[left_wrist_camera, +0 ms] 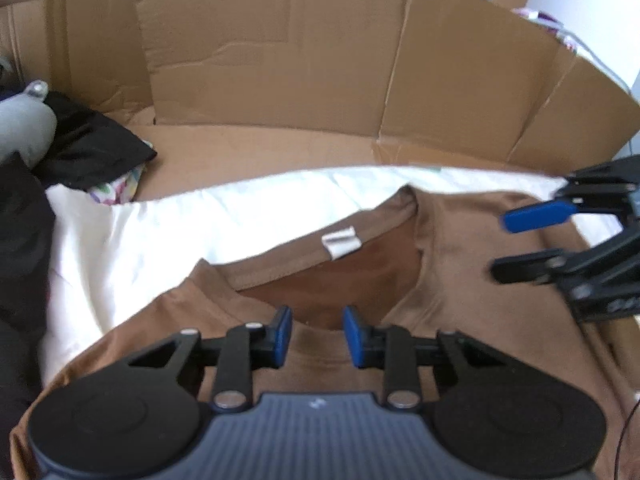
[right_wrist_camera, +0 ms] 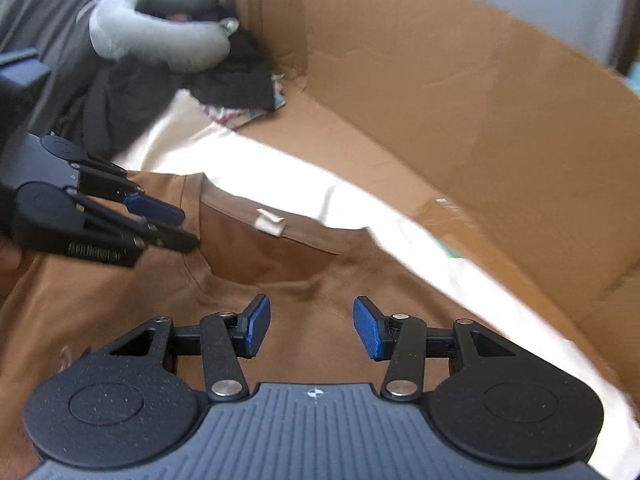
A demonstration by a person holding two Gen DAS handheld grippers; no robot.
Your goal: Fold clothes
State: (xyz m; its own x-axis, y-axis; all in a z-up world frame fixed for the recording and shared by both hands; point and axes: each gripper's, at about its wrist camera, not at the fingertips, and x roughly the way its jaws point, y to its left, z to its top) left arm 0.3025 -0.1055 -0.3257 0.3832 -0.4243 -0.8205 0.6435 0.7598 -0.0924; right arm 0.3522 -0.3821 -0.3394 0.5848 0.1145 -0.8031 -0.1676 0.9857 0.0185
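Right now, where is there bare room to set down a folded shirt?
Free: the cardboard floor between the white sheet and the cardboard wall. Crowded: the left corner, with black clothes and a grey neck pillow. The brown T-shirt fills the near side.

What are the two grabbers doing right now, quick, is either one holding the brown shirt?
Left gripper: open, holding nothing, above the brown shirt at its collar.
Right gripper: open, holding nothing, above the shirt.
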